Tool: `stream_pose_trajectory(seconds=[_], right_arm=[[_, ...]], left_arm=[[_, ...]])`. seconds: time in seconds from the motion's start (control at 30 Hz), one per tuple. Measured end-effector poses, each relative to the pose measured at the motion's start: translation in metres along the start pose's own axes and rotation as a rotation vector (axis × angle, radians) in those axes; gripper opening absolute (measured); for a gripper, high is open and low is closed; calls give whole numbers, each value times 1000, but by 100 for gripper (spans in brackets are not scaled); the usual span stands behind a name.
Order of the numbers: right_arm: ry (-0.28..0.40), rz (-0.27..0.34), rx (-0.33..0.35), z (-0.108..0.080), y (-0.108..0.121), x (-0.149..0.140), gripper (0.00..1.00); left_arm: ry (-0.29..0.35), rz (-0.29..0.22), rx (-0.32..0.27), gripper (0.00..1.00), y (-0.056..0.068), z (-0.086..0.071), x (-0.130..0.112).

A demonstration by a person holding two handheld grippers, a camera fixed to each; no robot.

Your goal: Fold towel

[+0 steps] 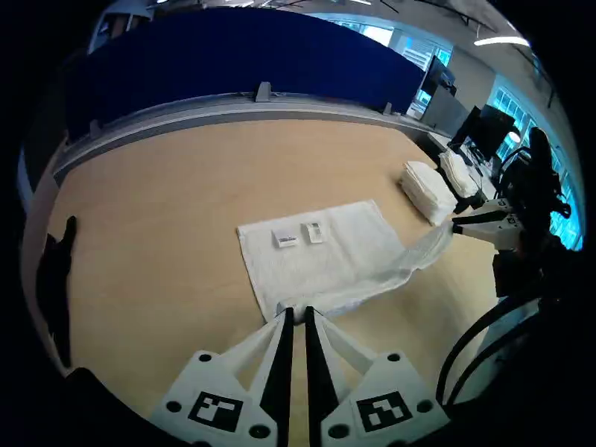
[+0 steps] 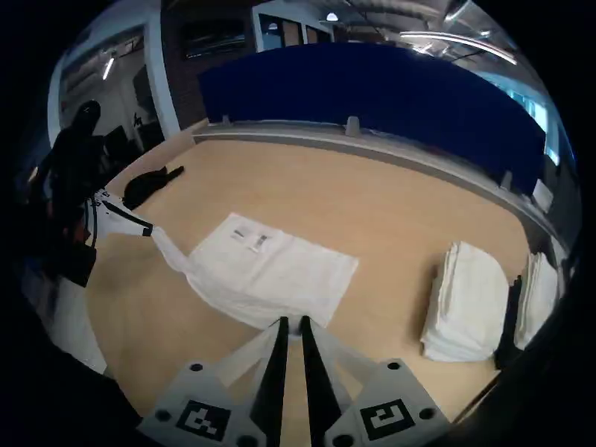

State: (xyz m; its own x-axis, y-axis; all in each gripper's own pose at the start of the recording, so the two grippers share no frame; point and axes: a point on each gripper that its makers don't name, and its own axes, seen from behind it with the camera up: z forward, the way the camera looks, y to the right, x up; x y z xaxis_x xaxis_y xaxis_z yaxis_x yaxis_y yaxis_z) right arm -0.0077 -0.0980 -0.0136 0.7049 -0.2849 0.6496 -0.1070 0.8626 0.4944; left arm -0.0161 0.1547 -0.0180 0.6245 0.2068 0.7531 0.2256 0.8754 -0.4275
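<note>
left gripper view | left gripper (image 1: 298, 316) pinches towel (image 1: 335, 249) corner | right gripper (image 1: 456, 221) likewise

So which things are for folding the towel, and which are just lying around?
For the job: towel, left tool, right tool, both pinching its edge.
Just lying about: stacks of folded towels, black thing on the table, blue divider.

Office: blue desk partition (image 1: 223, 67), monitors (image 1: 488, 130).
</note>
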Motion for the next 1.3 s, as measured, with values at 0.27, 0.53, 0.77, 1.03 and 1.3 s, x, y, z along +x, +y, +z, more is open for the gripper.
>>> stream_pose_trajectory(seconds=[0.27,0.53,0.77,1.03,1.3], right_arm=[[2,9,-13,31,24,20,13],[-18,26,-28,58,39,25,13],[-41,44,-32,70,45,20,13],[-52,76,-36,88,51,19,13],[-72,96,-52,104,56,13,15]], left_arm=[[4,-1,22,11,-20,28,28],[-11,39,41,11,-39,57,43],[-39,39,45,11,-44,71,37],[-66,36,62,11,-55,88,33],[-83,28,99,11,-66,106,33]])
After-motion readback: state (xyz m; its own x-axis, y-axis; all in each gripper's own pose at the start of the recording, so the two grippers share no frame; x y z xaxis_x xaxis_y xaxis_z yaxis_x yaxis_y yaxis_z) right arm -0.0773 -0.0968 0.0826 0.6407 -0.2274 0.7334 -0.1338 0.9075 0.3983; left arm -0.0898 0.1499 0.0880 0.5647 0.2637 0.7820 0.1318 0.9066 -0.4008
